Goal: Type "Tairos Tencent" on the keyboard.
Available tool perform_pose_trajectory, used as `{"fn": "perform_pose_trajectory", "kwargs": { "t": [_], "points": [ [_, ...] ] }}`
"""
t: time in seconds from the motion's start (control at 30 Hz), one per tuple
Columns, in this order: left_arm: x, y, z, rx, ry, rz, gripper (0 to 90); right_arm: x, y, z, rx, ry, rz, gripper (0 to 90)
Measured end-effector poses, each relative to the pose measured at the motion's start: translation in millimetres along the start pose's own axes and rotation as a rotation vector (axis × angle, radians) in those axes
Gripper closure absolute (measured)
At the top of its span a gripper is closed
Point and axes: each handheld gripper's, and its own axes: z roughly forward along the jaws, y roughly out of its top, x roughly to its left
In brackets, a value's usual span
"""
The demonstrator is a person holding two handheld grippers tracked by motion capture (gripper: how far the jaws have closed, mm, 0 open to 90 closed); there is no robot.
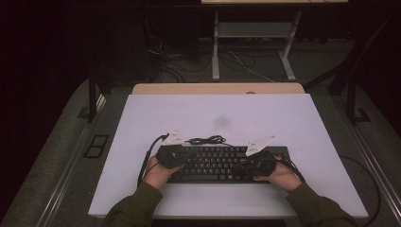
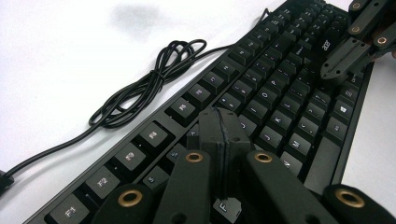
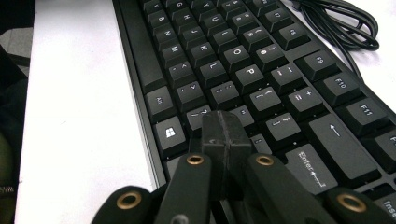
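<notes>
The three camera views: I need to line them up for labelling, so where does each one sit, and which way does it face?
High view: above the person's side, facing forward and down on the white table; forearms and both hands show.
Left gripper view: on the left claw, shut, looking along the keyboard toward the right claw.
Right gripper view: on the right claw, shut, over the keys near Enter.
Shared: keyboard and its coiled cable.

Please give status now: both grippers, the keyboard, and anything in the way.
Left gripper shut, empty, tip over keyboard left half. Right gripper shut, empty, over right half near Enter. Coiled cable lies behind keyboard, not blocking.
</notes>
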Motion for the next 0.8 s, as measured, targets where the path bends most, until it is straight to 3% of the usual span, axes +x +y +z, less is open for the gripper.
{"fn": "perform_pose_trajectory", "kwargs": {
  "t": [0.4, 0.8],
  "points": [
    [-0.1, -0.9, 5.1, 0.031, 0.002, 0.002, 88.9, 1.9, 0.1, 0.0, 0.002, -0.008, -0.018, 89.7],
    [-2.3, -2.2, 9.1, 0.089, 0.001, 0.046, 88.9, 2.8, 0.1, 0.1, 0.004, -0.013, -0.02, 89.7]
  ]
}}
